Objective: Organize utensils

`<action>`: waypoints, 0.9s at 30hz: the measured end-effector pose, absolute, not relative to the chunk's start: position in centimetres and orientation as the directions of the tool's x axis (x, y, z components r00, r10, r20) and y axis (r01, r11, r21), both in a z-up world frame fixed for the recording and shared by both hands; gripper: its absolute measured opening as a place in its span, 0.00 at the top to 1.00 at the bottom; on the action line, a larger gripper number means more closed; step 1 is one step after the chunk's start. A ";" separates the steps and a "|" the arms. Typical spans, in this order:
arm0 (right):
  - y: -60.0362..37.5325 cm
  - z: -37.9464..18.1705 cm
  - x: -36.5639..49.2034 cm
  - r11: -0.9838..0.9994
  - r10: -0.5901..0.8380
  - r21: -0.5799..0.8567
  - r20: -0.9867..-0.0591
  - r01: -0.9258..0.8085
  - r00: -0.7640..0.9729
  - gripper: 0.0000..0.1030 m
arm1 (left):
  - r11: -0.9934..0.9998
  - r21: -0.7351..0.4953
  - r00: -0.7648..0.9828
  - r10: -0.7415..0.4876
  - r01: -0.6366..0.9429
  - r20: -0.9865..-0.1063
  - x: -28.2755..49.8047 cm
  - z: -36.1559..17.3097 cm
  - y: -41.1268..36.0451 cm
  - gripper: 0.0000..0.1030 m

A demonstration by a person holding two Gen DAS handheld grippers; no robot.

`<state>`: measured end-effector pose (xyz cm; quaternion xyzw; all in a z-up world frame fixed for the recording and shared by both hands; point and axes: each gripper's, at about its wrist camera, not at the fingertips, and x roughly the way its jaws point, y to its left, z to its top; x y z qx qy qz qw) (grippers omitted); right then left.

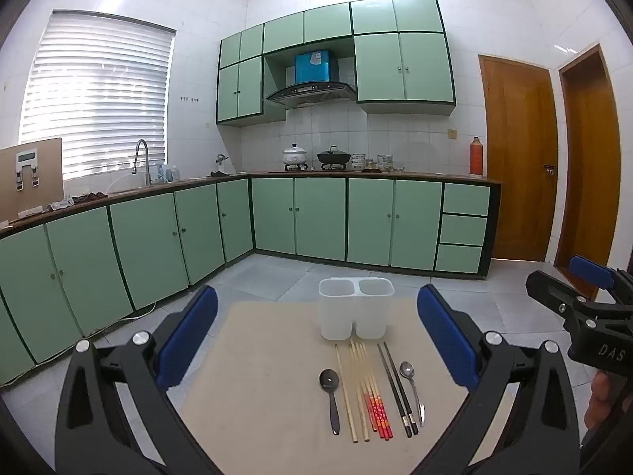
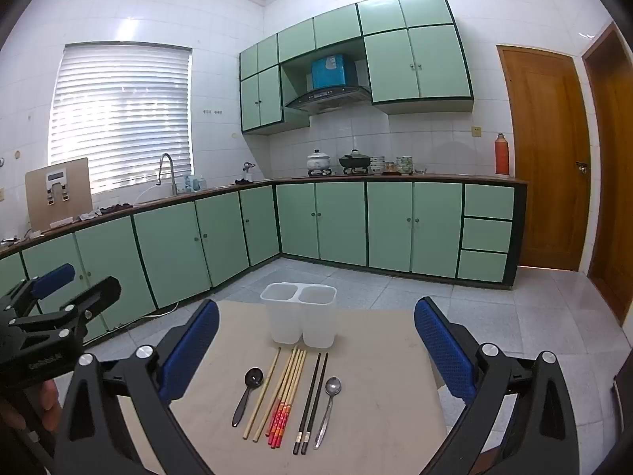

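A white two-compartment utensil holder (image 1: 356,308) (image 2: 299,313) stands at the far edge of a beige table (image 1: 269,376) (image 2: 376,388). In front of it lie, left to right, a black spoon (image 1: 331,392) (image 2: 247,390), plain wooden chopsticks (image 1: 346,392) (image 2: 263,392), red-handled chopsticks (image 1: 372,396) (image 2: 287,392), black chopsticks (image 1: 397,390) (image 2: 312,399) and a silver spoon (image 1: 412,388) (image 2: 328,407). My left gripper (image 1: 316,332) is open and empty above the table's near side. My right gripper (image 2: 316,336) is open and empty beside it.
The table stands in a kitchen with green cabinets (image 1: 316,221) along the far and left walls. The floor (image 2: 514,316) is tiled. Wooden doors (image 1: 522,158) stand at the right. The other gripper shows at each view's edge, the right one (image 1: 585,308) and the left one (image 2: 51,316).
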<state>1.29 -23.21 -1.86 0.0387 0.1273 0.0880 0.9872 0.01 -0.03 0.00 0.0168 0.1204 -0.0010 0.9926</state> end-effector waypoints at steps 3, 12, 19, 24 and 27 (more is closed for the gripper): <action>-23.2 -1.9 1.3 0.982 0.183 0.098 -0.242 -0.164 0.953 0.06 | 0.999 0.032 0.972 0.002 0.006 -0.235 0.0 0.0 0.0 0.05; -23.2 -1.8 1.2 0.982 0.183 0.098 -0.239 -0.164 0.954 0.06 | 1.000 0.029 0.973 -0.001 0.007 -0.233 0.0 0.0 -0.1 0.05; -23.2 -1.8 1.2 0.981 0.184 0.098 -0.238 -0.165 0.954 0.06 | 1.000 0.030 0.973 -0.001 0.008 -0.232 0.0 0.0 -0.1 0.05; -23.0 -1.8 1.2 0.982 0.183 0.098 -0.236 -0.164 0.954 0.06 | 1.000 0.030 0.973 0.000 0.008 -0.231 0.0 0.0 -0.1 0.05; -22.9 -1.8 1.2 0.982 0.183 0.098 -0.237 -0.164 0.954 0.06 | 1.000 0.031 0.973 0.001 0.007 -0.232 -0.1 0.1 0.1 0.05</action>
